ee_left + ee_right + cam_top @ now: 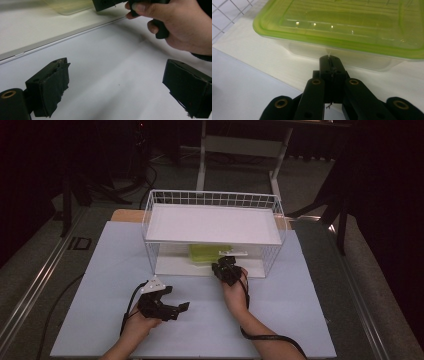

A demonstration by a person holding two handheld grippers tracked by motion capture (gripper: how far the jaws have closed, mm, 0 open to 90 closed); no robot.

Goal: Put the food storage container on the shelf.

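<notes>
Under the wire rack's point(150, 222) shelf, the right gripper point(331, 60) (jaws pressed together, empty) meets the green-lidded container point(352, 27); the left gripper point(115, 90) rests agape.

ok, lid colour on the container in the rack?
Translucent lime green lid; clearest in the right gripper view.

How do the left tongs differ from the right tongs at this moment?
The left tongs are open with nothing between their jaws; the right tongs are shut. The left tongs hover over the bare table; the right tongs point at the green-lidded container under the wire rack. Both are black and hand-held.
</notes>
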